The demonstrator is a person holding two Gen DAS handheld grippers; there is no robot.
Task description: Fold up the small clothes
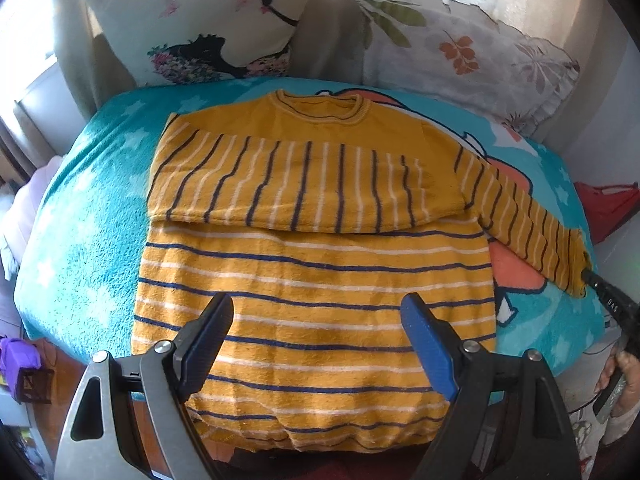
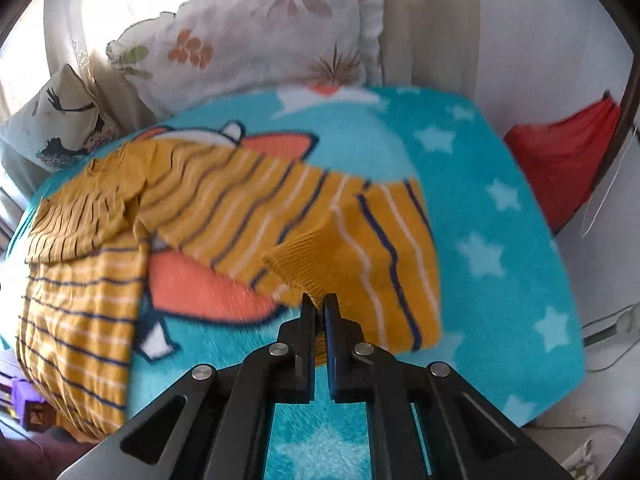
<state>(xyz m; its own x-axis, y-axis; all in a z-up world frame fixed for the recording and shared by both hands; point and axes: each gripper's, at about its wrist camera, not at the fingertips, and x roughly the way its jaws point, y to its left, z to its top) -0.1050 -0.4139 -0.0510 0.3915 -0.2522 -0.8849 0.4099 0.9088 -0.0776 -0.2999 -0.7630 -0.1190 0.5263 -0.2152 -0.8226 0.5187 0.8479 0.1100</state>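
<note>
A small mustard-yellow sweater (image 1: 316, 280) with navy and white stripes lies flat on a teal blanket (image 1: 92, 216), neck away from me. Its left sleeve (image 1: 288, 184) is folded across the chest. Its right sleeve (image 1: 528, 220) stretches out to the right. My left gripper (image 1: 318, 316) is open and empty above the sweater's lower body. My right gripper (image 2: 319, 304) is shut on the right sleeve's ribbed cuff (image 2: 296, 268) and holds it lifted off the blanket (image 2: 480, 240); its tip also shows in the left wrist view (image 1: 600, 284).
Two patterned pillows (image 1: 208, 28) (image 1: 460, 48) lean at the far edge of the blanket. A red cloth (image 2: 568, 160) lies off the blanket's right side. A purple object (image 1: 18, 360) sits at the lower left. Cables (image 2: 604, 332) lie on the right.
</note>
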